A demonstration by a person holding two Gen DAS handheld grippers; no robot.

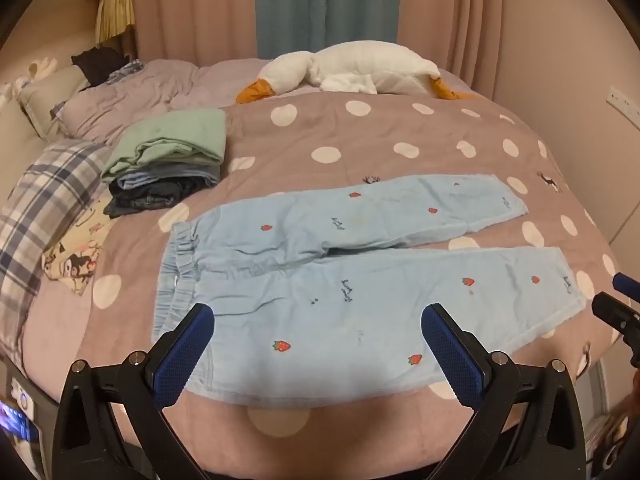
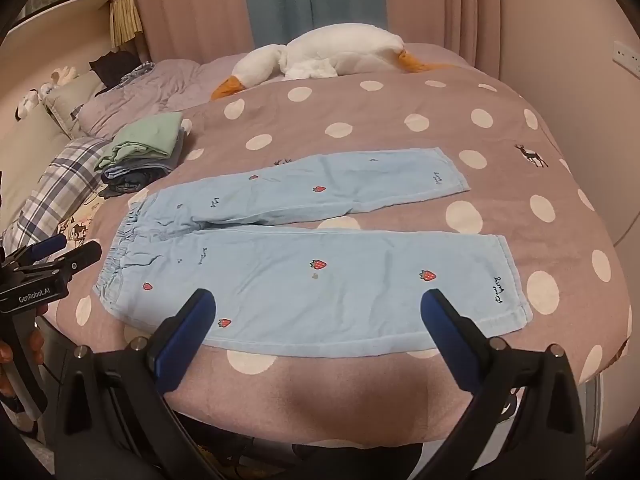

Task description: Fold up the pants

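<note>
Pants (image 2: 304, 264) lie flat; only right-wrist view shows deer embroidery (image 2: 531, 156).

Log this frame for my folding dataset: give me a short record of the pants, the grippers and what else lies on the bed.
pants: light blue with strawberries, spread flat, unfolded, legs apart, waistband to the left
left gripper: open, above the near leg by the waistband, holding nothing
right gripper: open, above the near leg toward the cuff, holding nothing
bed: pink cover with white dots
folded clothes: stacked beyond the waistband
plush goose: lying at the far side
</note>
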